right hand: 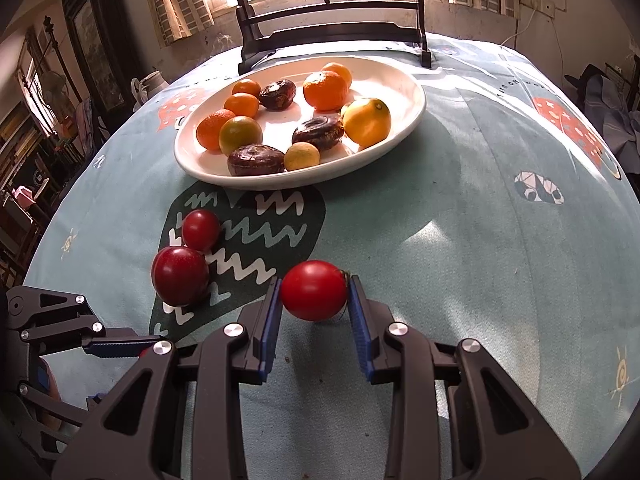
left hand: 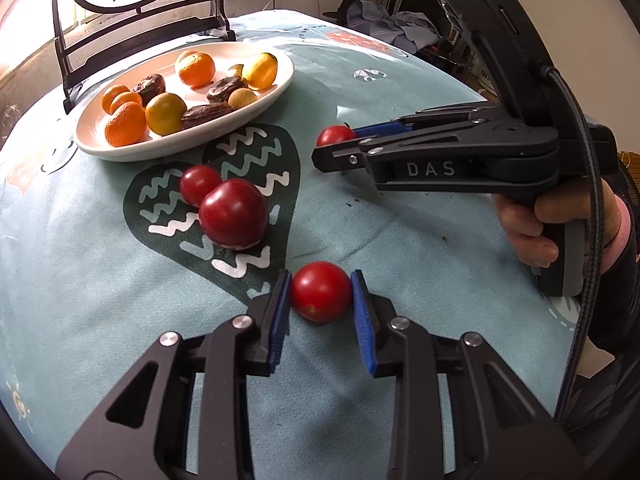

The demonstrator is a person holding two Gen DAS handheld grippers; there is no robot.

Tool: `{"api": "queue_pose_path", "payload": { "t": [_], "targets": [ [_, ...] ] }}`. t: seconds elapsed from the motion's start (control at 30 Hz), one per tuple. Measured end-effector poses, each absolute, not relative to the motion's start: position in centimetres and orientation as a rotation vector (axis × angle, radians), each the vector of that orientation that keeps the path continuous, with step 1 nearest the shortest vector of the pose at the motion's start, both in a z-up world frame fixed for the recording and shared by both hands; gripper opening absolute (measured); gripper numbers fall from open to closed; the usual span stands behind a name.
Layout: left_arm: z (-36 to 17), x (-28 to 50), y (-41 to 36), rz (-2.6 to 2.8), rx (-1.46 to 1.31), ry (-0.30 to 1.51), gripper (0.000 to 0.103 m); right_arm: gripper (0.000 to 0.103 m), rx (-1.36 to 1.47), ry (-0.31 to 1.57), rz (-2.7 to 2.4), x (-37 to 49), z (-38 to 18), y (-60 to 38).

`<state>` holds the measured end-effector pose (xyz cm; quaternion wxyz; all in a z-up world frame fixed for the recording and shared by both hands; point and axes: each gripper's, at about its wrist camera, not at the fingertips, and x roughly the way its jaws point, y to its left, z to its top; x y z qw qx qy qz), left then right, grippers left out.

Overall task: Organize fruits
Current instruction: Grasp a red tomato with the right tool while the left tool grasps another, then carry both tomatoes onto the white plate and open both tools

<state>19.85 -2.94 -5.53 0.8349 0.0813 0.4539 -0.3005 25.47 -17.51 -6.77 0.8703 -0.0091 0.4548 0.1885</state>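
My L gripper (left hand: pixel 321 292) & R gripper (right hand: pixel 314 296) each pinch a tomato, fingers part-open; plate (right hand: pixel 404 80) far.

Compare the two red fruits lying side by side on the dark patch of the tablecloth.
The big dark red fruit is clearly larger than the small red tomato. The big one is deeper, maroon-toned, with faint speckles; the small one is a brighter, plainer red. From the left wrist view the big one lies nearer the camera, and the small one nearer the white plate. Both are round, glossy, touching each other, and in no claw.
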Motion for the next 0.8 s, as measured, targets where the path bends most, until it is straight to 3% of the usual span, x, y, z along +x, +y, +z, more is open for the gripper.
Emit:
{"api": "queue_pose_path", "payload": {
  "t": [0.2,0.43,0.8],
  "targets": [
    [-4.9,19.8,-2.0,-0.661,0.109,0.949,0.03,0.033,-0.022,0.925,0.434,25.1,-6.4,-17.1],
    [-1.7,20.1,0.0,-0.624,-0.016,0.787,0.03,0.033,0.002,0.84,0.553,24.3,-5.1,-16.4],
    [2.7,30.9,1.4,-0.276,-0.104,0.672,0.03,0.033,0.092,0.639,0.416,31.2,-1.6,-16.7]
  ]
}}
